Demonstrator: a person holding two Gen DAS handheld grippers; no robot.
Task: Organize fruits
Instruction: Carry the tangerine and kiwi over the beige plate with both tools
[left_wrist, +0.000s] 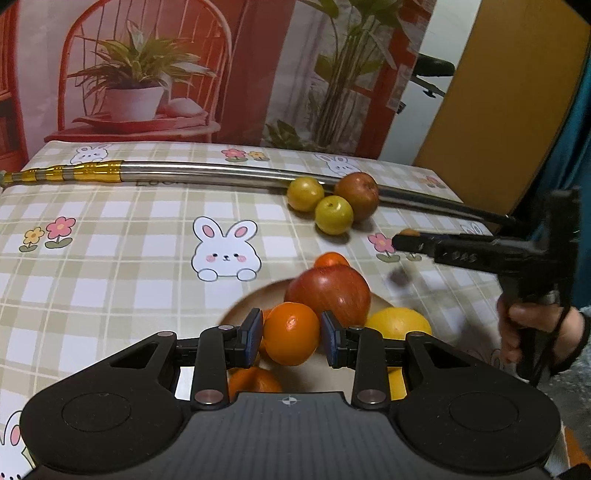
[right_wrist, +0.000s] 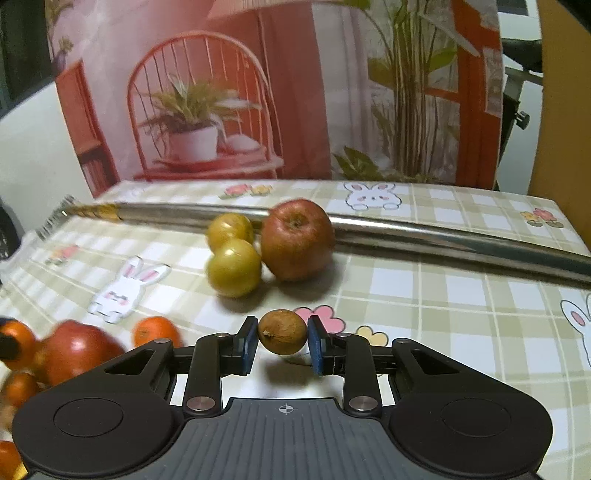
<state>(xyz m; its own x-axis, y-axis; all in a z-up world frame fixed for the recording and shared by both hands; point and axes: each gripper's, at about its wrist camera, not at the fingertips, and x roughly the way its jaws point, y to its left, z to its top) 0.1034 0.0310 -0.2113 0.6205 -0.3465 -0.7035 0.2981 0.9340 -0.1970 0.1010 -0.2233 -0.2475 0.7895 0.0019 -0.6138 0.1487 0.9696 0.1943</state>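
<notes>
1. Left gripper (left_wrist: 291, 338): clenched on an orange (left_wrist: 291, 338), both blue pads pressed against its sides; the fruit hangs just above the plate (left_wrist: 251, 299), probably so that it can be set among the fruit piled there.
2. Plate: the landmark for this legend; it carries a red apple (left_wrist: 328, 291), a yellow fruit (left_wrist: 400, 323) and further oranges; a small orange (left_wrist: 331, 259) shows just behind the red apple, though whether it lies on the plate or on the cloth cannot be told.
3. Right gripper (right_wrist: 282, 338): closed on a small brown fruit (right_wrist: 282, 332), held by its two sides clear of the tablecloth (right_wrist: 443, 314); seen from the left camera it reaches in from the right, beyond the plate, with a hand (left_wrist: 532, 328) on its handle.
4. Loose fruit: two yellow-green plums (right_wrist: 232, 271), touching each other, and a reddish-brown apple (right_wrist: 297, 243) beside them; the group lies well beyond the plate, against a long metal rod (right_wrist: 443, 236) that seemingly keeps it from rolling off.
5. Judgement: sorting is part done; the rod group remains off the plate; the brown fruit's smooth round skin suggests a firm, centred grip is needed.
</notes>
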